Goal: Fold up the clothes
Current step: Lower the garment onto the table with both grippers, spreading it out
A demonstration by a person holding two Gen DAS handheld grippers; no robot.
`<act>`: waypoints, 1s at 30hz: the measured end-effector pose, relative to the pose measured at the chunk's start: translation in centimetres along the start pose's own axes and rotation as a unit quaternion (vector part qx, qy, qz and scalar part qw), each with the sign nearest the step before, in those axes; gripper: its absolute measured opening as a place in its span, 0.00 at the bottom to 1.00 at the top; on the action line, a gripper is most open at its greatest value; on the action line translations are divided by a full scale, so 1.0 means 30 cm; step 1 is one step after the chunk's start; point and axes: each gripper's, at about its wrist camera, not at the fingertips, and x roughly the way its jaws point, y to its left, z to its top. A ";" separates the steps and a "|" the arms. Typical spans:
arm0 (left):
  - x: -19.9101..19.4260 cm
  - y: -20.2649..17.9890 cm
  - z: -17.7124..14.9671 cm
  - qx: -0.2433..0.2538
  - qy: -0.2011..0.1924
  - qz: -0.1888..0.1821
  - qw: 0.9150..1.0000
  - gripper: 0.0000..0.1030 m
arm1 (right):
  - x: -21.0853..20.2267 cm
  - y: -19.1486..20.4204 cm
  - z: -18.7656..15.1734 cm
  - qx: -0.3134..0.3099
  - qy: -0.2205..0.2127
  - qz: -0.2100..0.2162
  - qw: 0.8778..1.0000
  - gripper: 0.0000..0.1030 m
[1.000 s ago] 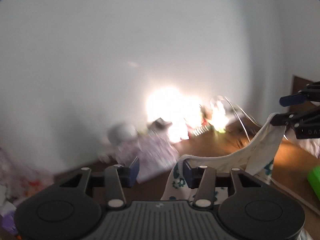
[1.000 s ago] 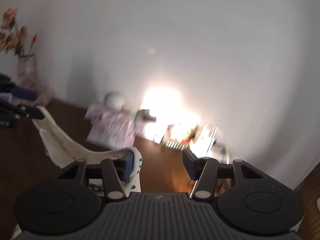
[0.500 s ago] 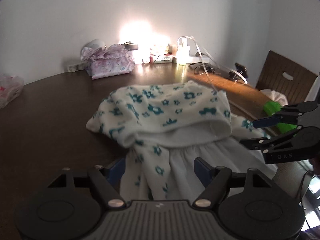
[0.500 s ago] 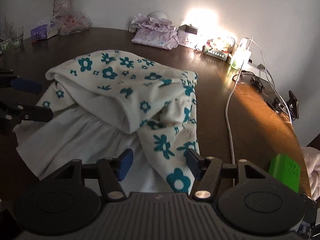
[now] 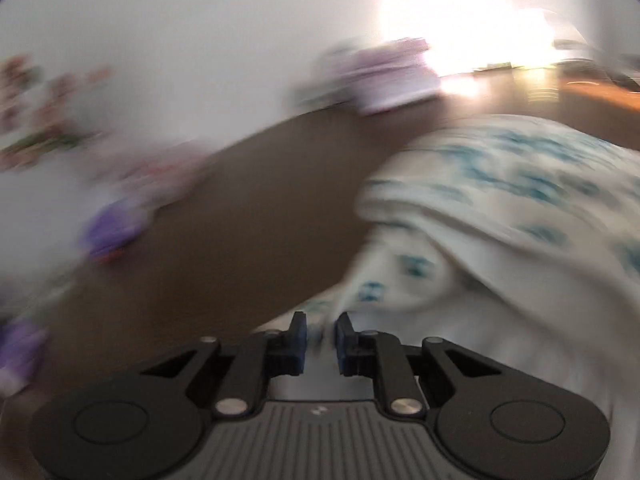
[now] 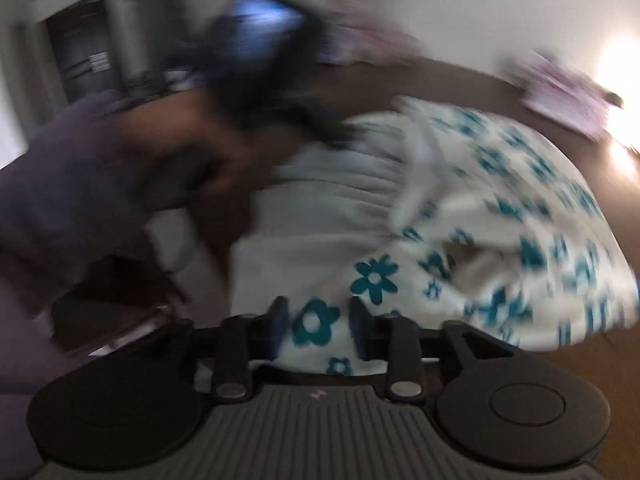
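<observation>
Dark worktop (image 5: pixel 224 240): your left gripper (image 5: pixel 321 334) pinched the floral garment (image 5: pixel 500 184); right gripper (image 6: pixel 319 322), jaws parted, straddled its near hem.

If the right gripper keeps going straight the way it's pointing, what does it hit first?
The floral garment: the right gripper already has its printed edge between the partly open jaws. Motion blur leaves the depth uncertain.
</observation>
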 end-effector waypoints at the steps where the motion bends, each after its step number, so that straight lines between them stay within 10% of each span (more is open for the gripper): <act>1: -0.042 0.036 0.009 -0.025 -0.021 -0.023 0.999 0.19 | -0.023 0.015 0.018 -0.015 -0.021 -0.008 1.000 0.43; 4: -0.163 0.093 -0.020 -0.073 -0.048 -0.092 0.992 0.53 | -0.114 -0.039 0.027 -0.016 -0.091 -0.068 0.993 0.56; 10: -0.276 0.043 -0.164 -0.074 0.010 -0.269 0.960 0.53 | -0.093 -0.072 0.032 -0.121 -0.093 -0.144 0.978 0.64; 14: -0.315 -0.001 -0.217 -0.037 0.019 -0.317 0.948 0.53 | 0.045 -0.089 0.068 -0.181 -0.060 -0.148 0.970 0.63; 16: -0.322 -0.022 -0.238 -0.011 0.017 -0.309 0.951 0.54 | 0.113 -0.132 0.082 -0.179 -0.045 -0.152 0.971 0.47; 17: -0.318 -0.032 -0.252 0.002 0.022 -0.293 0.956 0.53 | 0.131 -0.160 0.090 -0.148 -0.039 -0.151 0.977 0.16; 20: -0.318 -0.031 -0.273 0.021 0.010 -0.272 0.962 0.54 | 0.058 -0.282 0.109 0.006 -0.086 -0.145 0.986 0.09; 25: -0.295 0.003 -0.259 0.065 0.005 -0.235 0.970 0.49 | -0.187 -0.405 -0.020 0.183 -0.147 -0.265 0.935 0.09; 30: -0.252 0.089 -0.257 0.079 0.016 -0.183 0.980 0.47 | -0.380 -0.474 -0.194 0.291 -0.152 -0.396 0.858 0.14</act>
